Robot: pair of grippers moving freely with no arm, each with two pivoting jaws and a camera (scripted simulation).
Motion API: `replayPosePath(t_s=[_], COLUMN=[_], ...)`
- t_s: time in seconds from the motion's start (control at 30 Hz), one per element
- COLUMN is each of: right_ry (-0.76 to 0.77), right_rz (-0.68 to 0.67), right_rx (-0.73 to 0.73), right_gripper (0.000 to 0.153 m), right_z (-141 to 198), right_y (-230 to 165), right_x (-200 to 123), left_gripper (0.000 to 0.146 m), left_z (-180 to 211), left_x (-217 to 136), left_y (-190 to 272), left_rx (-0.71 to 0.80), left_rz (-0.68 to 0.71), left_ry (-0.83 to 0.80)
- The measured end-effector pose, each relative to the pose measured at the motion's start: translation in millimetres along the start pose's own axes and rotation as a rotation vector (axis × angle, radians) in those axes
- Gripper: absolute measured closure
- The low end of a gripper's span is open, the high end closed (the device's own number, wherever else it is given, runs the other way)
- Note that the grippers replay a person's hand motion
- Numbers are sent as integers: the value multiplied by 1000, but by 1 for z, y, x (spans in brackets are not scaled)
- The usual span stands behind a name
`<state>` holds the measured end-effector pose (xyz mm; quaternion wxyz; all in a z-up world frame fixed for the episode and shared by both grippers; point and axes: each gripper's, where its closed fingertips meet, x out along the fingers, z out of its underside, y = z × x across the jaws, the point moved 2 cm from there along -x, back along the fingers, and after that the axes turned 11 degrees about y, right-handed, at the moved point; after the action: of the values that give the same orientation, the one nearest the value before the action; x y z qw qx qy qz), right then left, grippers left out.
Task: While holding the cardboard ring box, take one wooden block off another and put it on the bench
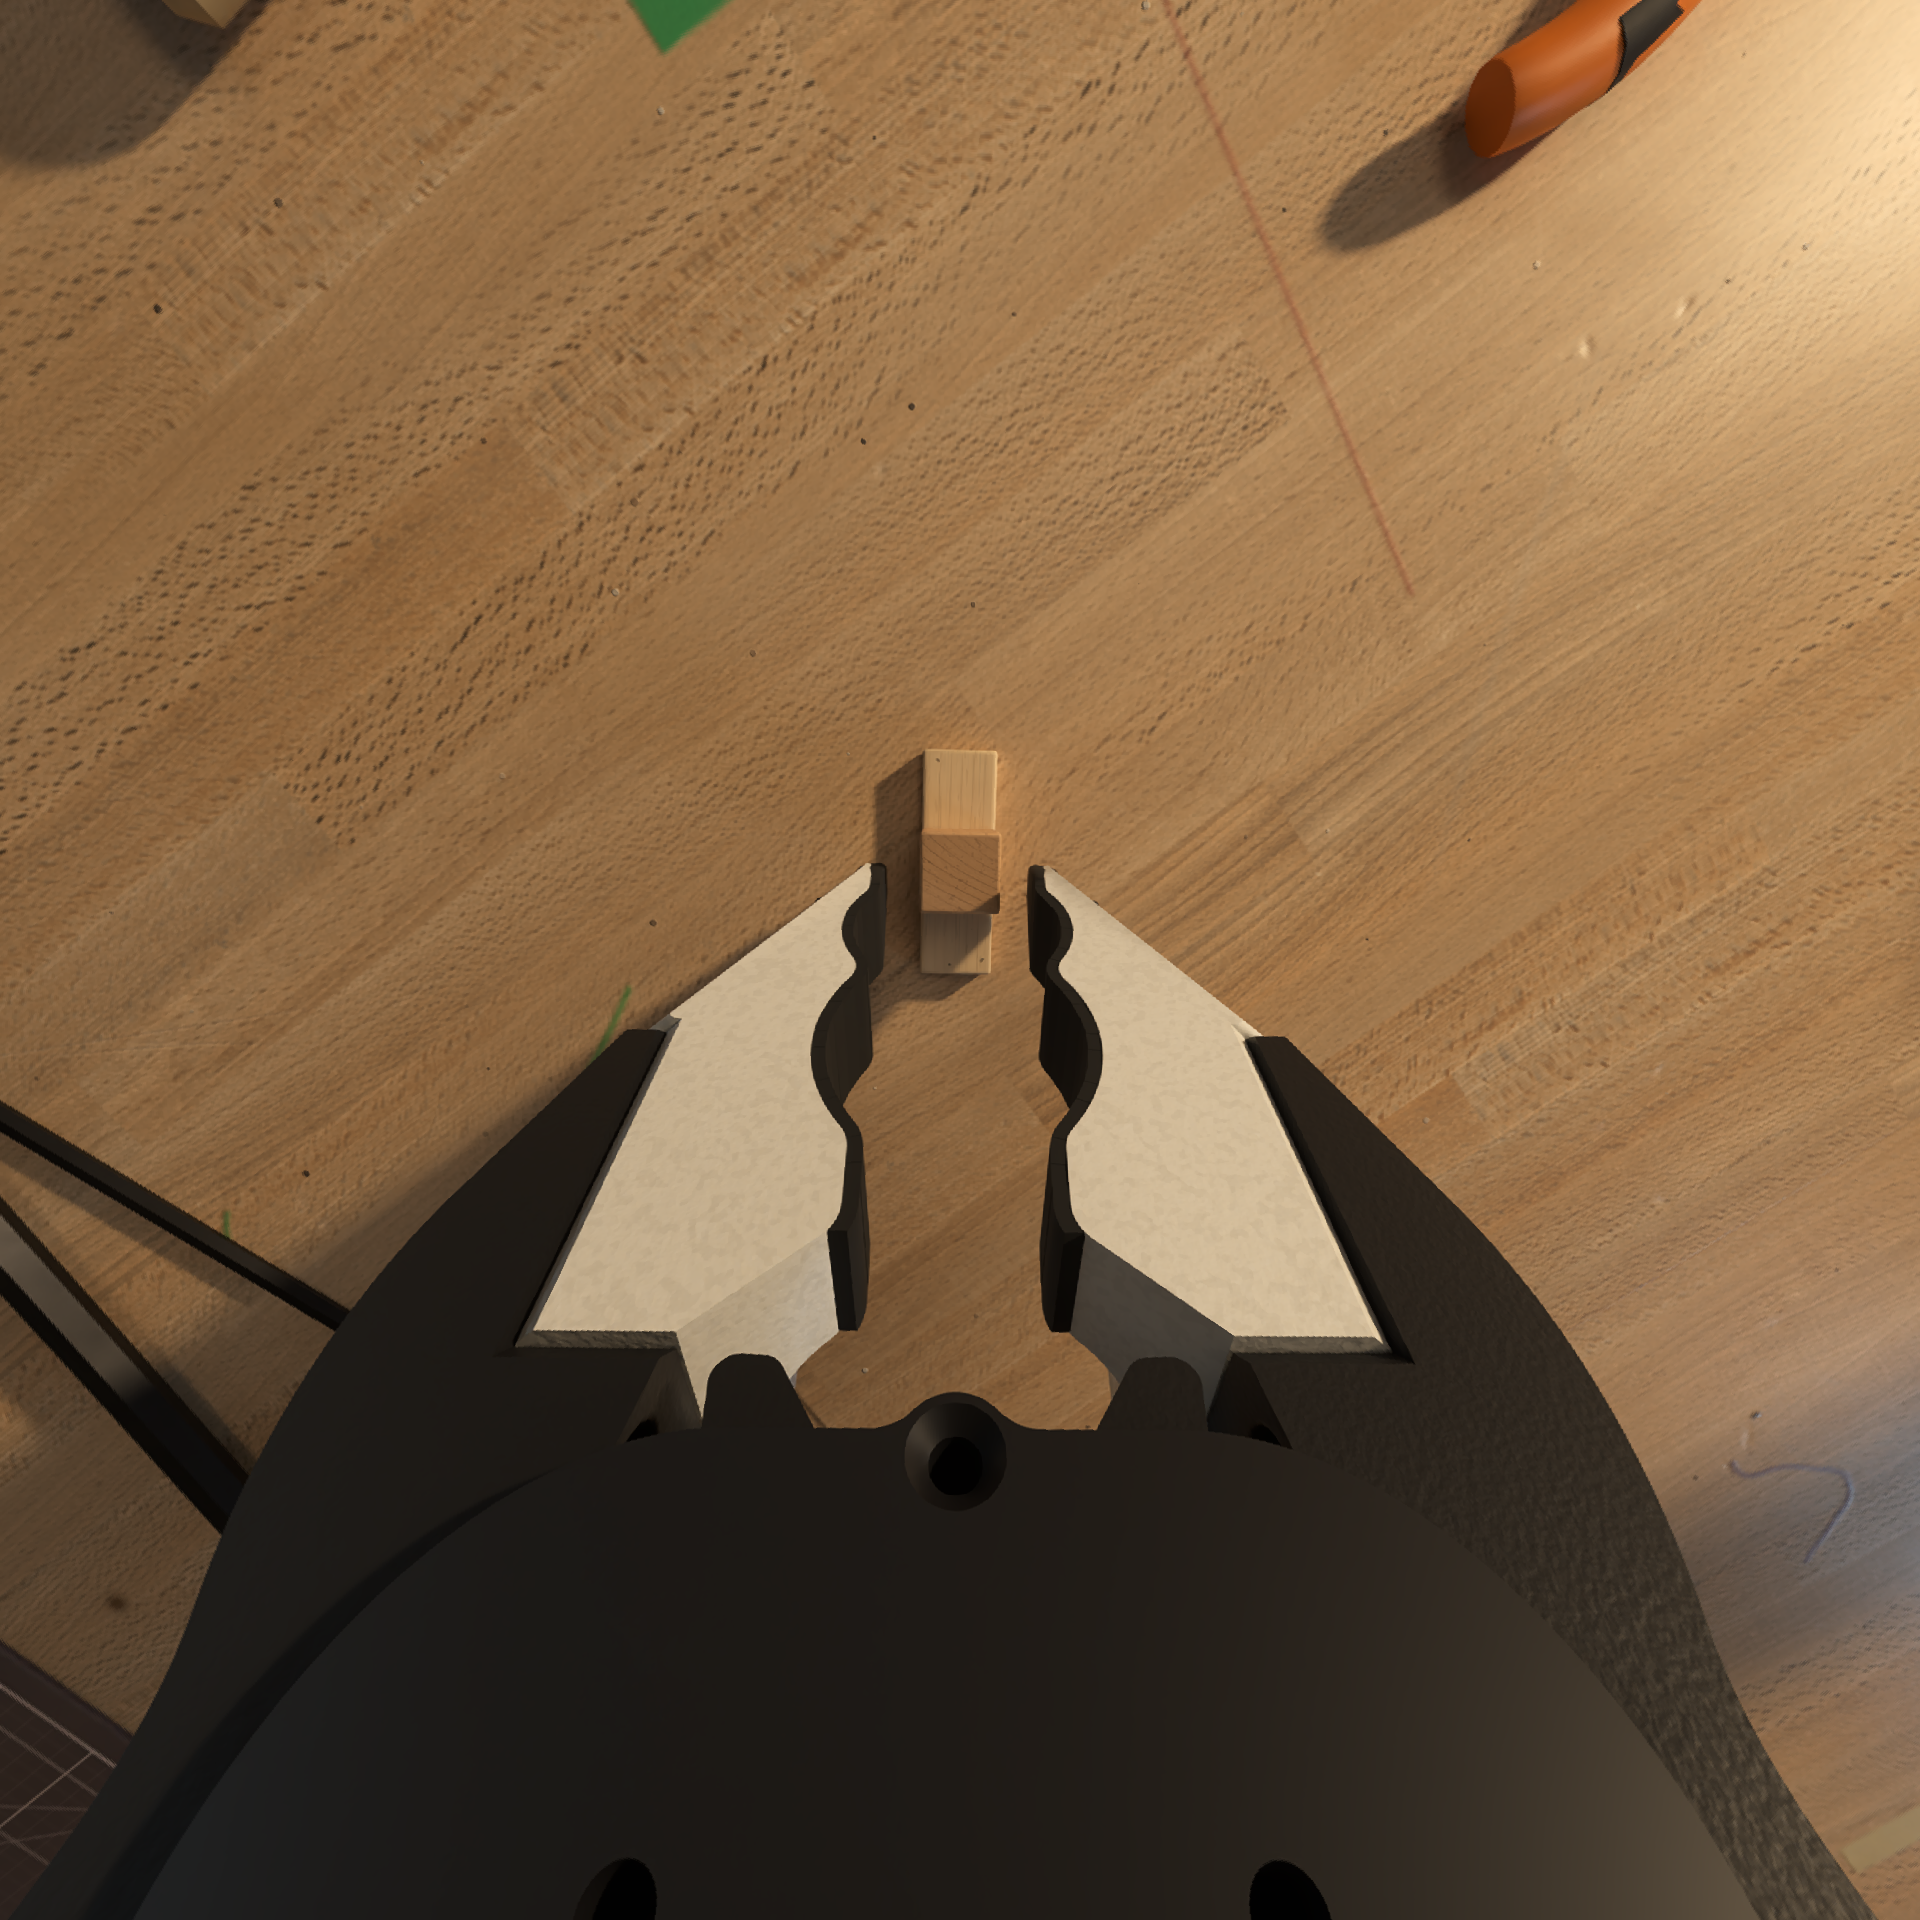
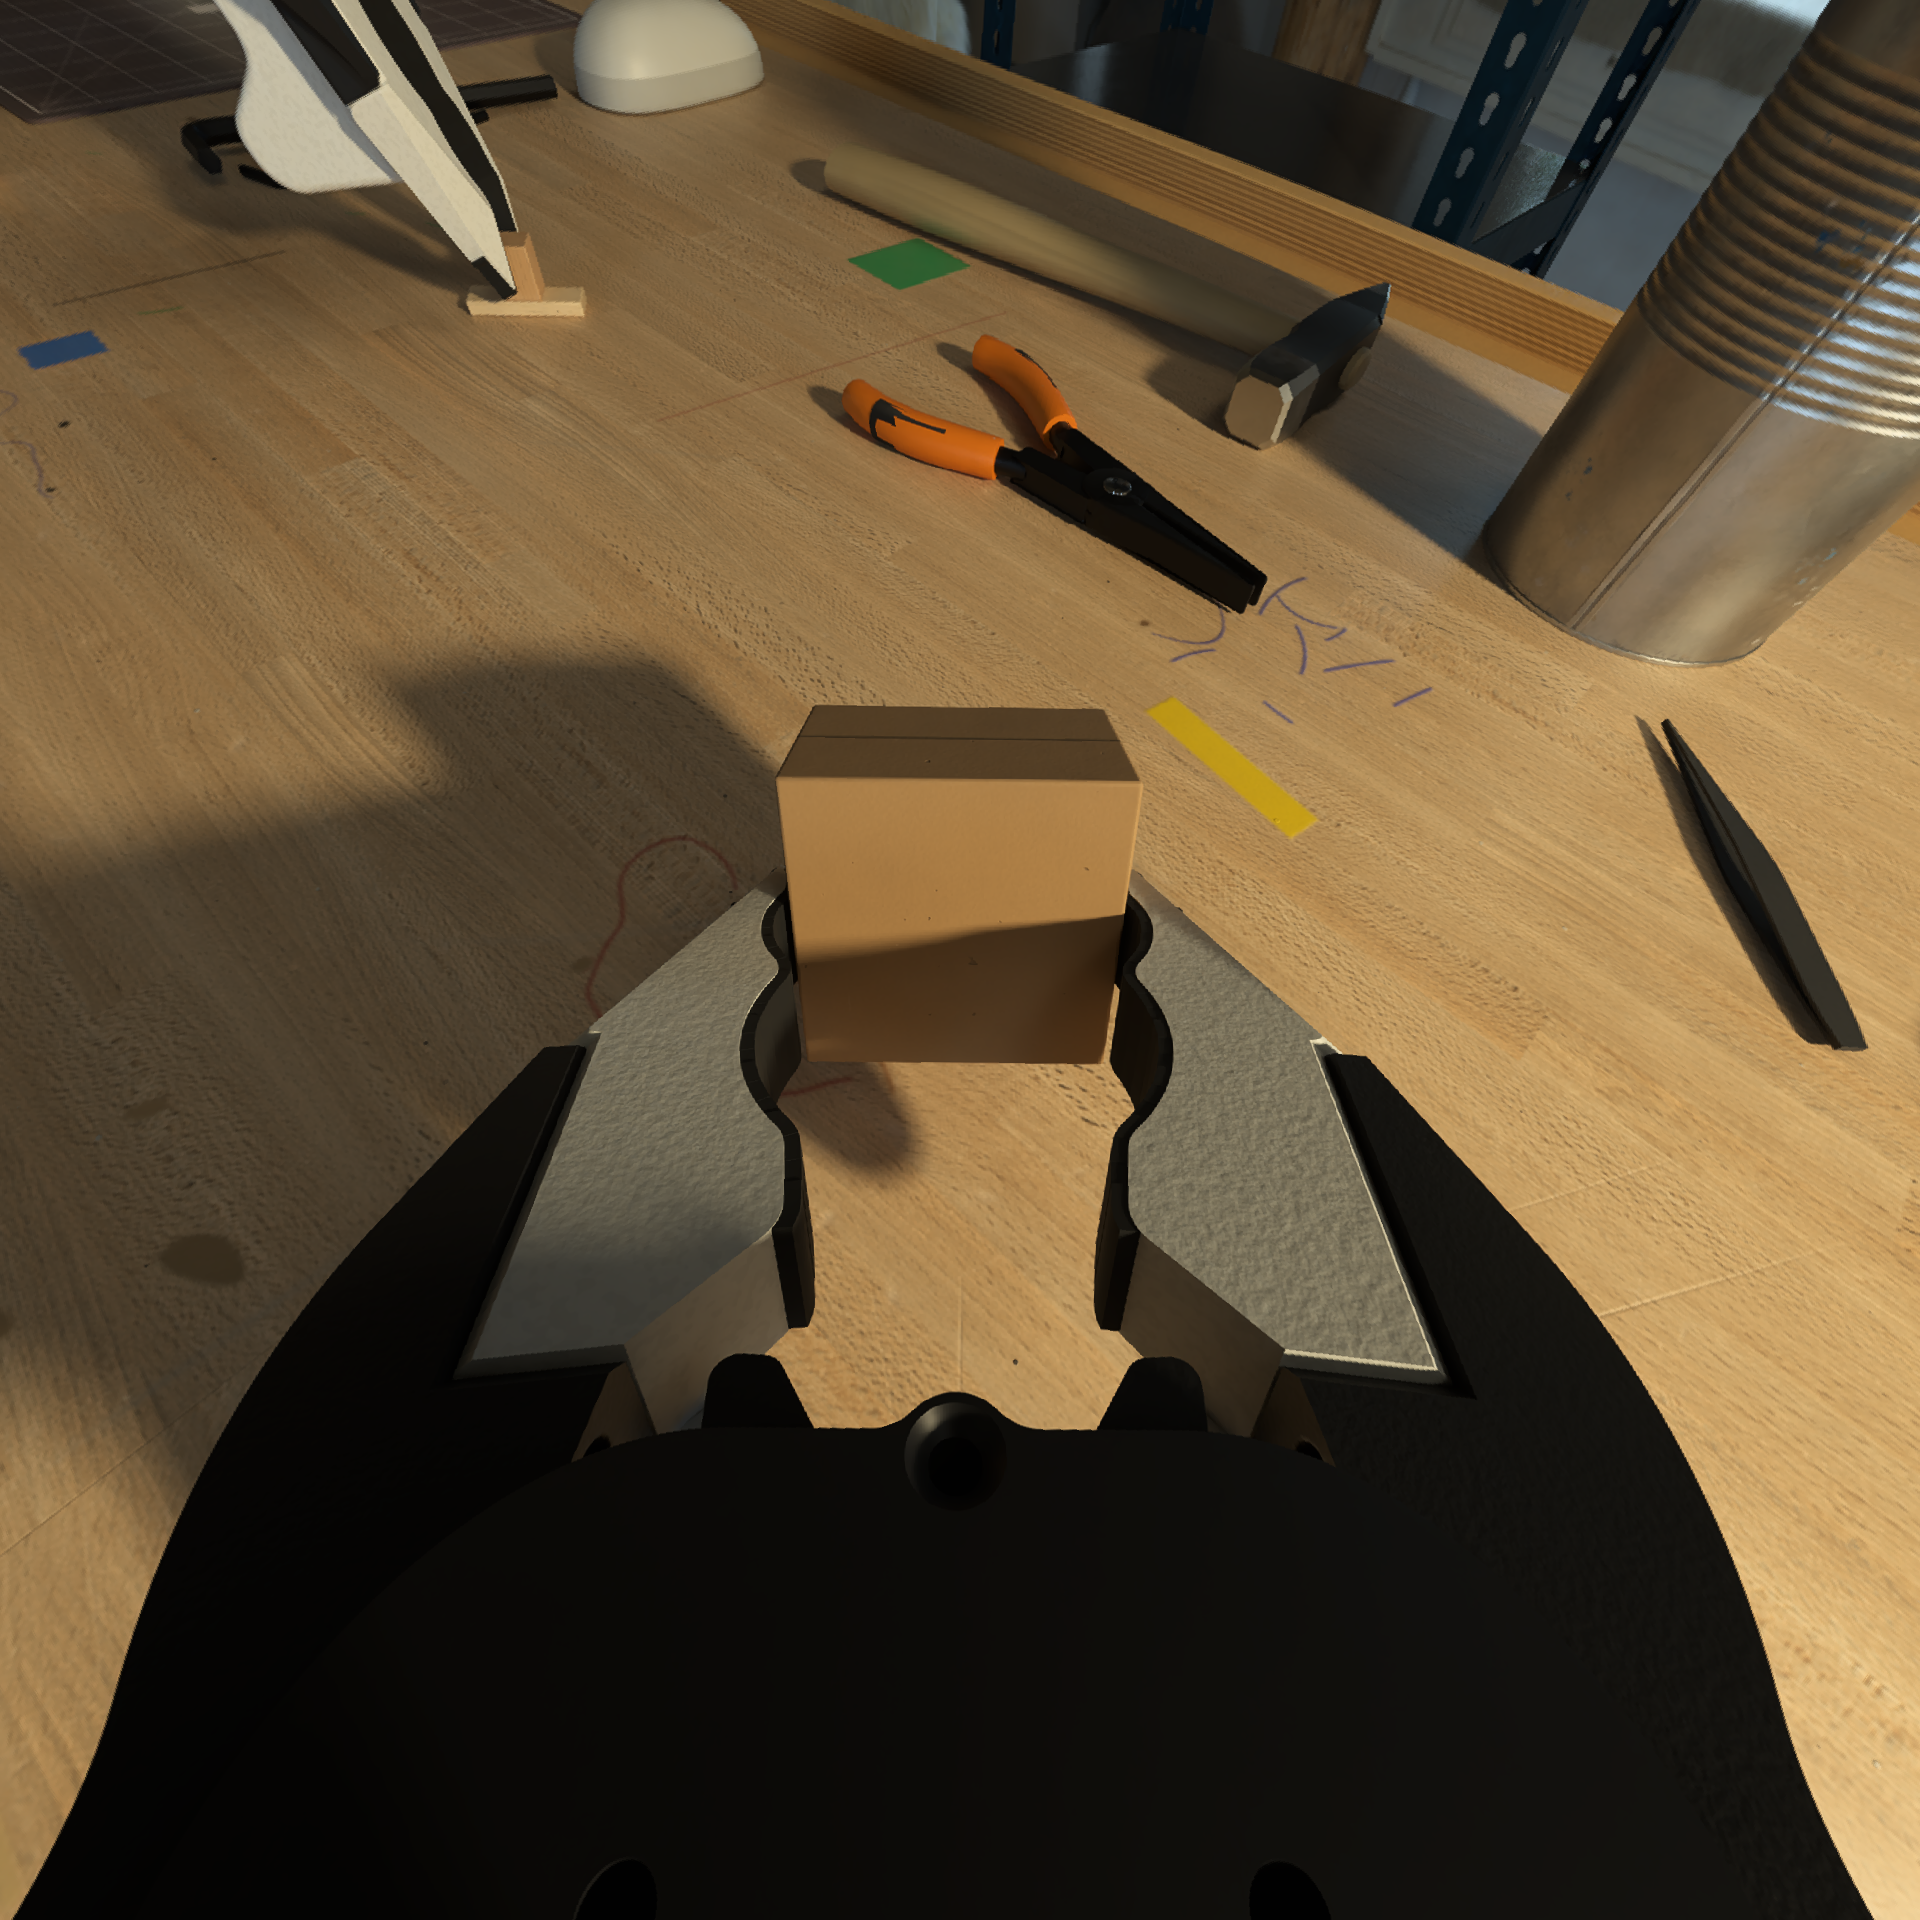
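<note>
In the left wrist view a small wooden block sits across a longer flat wooden block on the bench. My left gripper is open, its tips on either side of the upper block with a gap on each side. The same stack and left gripper show far left in the right wrist view. My right gripper is shut on the cardboard ring box, which stands upright between its fingers.
Orange-handled pliers, a hammer and a large metal can lie to the right of the box. Black tweezers are at far right. A white dome sits by the bench's back edge. A pliers handle shows top right.
</note>
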<state>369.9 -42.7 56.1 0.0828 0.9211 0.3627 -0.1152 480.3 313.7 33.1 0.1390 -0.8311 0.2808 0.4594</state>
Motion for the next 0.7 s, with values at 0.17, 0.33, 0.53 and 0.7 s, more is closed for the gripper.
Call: replayPosePath(t_s=[0.17, 0.33, 0.53, 0.7], right_ry=[1, 5, 8, 17], right_rz=[1, 3, -5, -12], right_rx=[-2, -5, -16, -28], right_gripper=[93, 93, 93, 93], right_z=[0, -1, -1, -2], right_y=[0, 0, -3, -6], right_x=[0, 0, -1, -5], left_gripper=[132, 132, 132, 132], left_z=[0, -1, -14, -36], left_x=[0, -4, -35, -83], left_y=[1, 3, 14, 55], left_rx=[30, 37, 57, 99], left_rz=[-25, -39, -71, -59], left_ry=[-2, 15, 81, 195])
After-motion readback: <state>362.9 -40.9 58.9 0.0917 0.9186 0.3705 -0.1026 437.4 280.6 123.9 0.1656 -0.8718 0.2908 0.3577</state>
